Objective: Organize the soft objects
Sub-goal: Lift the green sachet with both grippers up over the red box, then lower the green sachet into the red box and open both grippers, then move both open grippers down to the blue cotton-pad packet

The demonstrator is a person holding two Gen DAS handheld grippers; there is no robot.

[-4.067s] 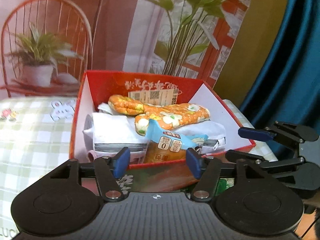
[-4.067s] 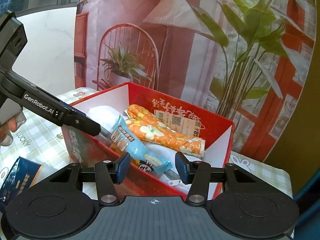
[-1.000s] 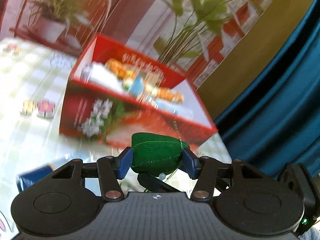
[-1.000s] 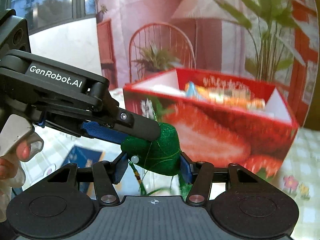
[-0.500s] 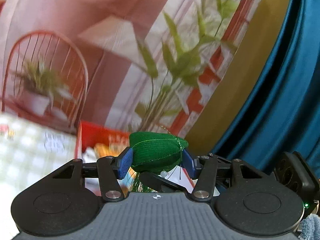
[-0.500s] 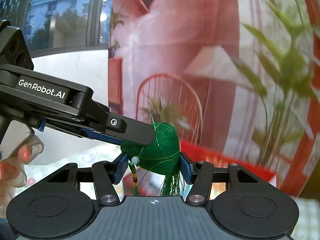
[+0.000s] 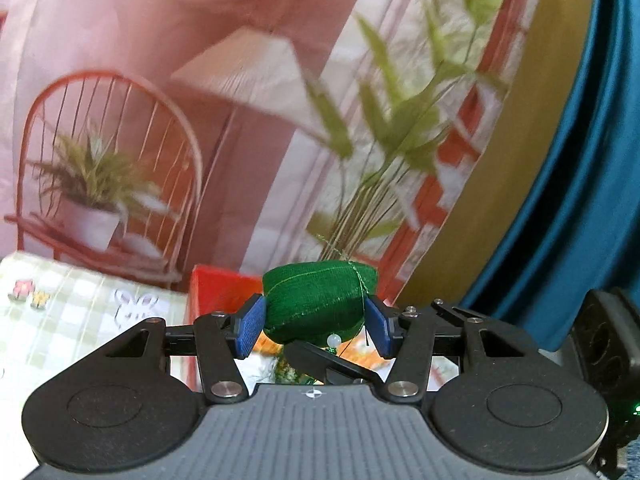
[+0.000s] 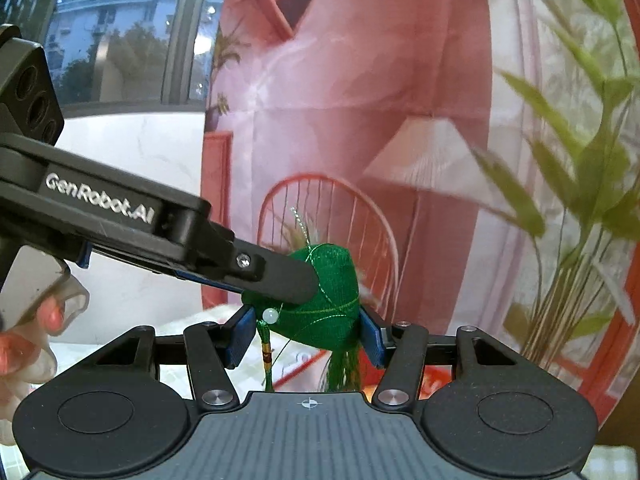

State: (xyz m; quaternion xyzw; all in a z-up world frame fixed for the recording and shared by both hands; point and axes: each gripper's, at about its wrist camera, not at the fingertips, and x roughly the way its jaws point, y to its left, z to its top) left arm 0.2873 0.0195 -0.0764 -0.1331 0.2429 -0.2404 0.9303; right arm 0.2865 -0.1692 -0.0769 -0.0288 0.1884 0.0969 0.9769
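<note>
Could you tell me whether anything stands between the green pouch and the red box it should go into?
Nothing visible does. Both the left gripper and right gripper clamp the green pouch, with the red box just beyond it.

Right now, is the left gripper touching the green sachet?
Touching. The left wrist view shows the left gripper with both blue pads pressed against the green sachet, no gap on either side.

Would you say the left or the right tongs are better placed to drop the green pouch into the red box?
Probably left. Both tongs grip the green pouch, but the left tongs look straight over the red box, while the right tongs only show its edge low down.
</note>
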